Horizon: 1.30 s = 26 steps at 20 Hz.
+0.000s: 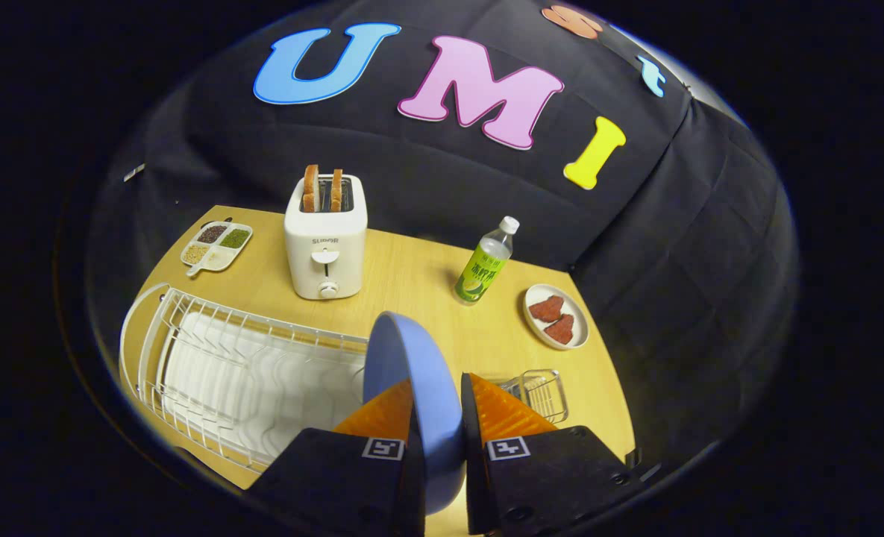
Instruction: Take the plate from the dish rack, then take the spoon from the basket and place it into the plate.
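A blue plate (412, 373) stands on edge between my two fingers, lifted above the table. My gripper (437, 406) is shut on the plate, one finger pressing each face. The white wire dish rack (225, 373) lies to the left of the fingers and below the plate. A small wire basket (542, 391) sits just beyond the right finger, partly hidden by it; I cannot make out a spoon in it.
On the wooden table (412, 276) beyond the fingers stand a white toaster (326, 239) with two bread slices, a green-labelled bottle (484, 261), a small plate with red pieces (556, 315), and a divided dish of grains (216, 246) at the far left.
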Each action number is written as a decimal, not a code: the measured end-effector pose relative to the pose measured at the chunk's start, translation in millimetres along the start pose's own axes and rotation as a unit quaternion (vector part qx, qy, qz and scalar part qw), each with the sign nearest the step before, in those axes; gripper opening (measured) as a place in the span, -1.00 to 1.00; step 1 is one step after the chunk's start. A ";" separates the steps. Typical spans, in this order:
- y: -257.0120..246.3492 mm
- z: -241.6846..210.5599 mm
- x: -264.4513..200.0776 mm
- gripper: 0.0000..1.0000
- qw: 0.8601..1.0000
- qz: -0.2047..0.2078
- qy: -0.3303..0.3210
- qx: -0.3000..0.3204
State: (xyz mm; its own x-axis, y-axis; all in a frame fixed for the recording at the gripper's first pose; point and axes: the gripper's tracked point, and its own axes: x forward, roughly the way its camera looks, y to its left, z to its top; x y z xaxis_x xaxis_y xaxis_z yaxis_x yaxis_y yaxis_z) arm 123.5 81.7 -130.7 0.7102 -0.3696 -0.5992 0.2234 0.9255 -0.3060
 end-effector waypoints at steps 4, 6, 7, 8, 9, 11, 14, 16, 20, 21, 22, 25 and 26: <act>-6.0 -7.0 1.2 -0.51 0.999 0.024 0.019 0.044; -14.5 -7.3 -3.7 -0.52 0.997 0.039 0.015 0.063; -21.9 -8.5 -7.6 -0.52 0.997 0.044 0.012 0.069; -27.2 -10.4 -13.1 -0.52 0.995 0.055 0.010 0.079; -30.8 -11.9 -18.8 -0.52 0.994 0.066 0.008 0.087; -48.1 -14.2 -33.2 -0.52 0.990 0.083 -0.004 0.111; -71.2 -20.6 -56.8 -0.52 0.980 0.122 -0.017 0.157; -89.7 -34.0 -68.8 -0.52 0.974 0.140 -0.018 0.178; -119.8 -77.0 -85.5 -0.52 0.957 0.187 0.004 0.221; -128.6 -90.5 -86.5 -0.52 0.952 0.198 0.011 0.231; -138.0 -103.3 -86.7 -0.52 0.949 0.208 0.018 0.237; -161.0 -143.5 -77.1 -0.52 0.940 0.234 0.045 0.246; -167.3 -155.5 -71.6 -0.52 0.936 0.243 0.053 0.248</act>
State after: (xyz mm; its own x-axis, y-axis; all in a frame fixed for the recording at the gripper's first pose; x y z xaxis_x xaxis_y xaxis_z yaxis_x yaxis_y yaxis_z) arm -68.5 -59.7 -151.7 0.7440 0.1226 -0.6568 0.1931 0.9016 0.3870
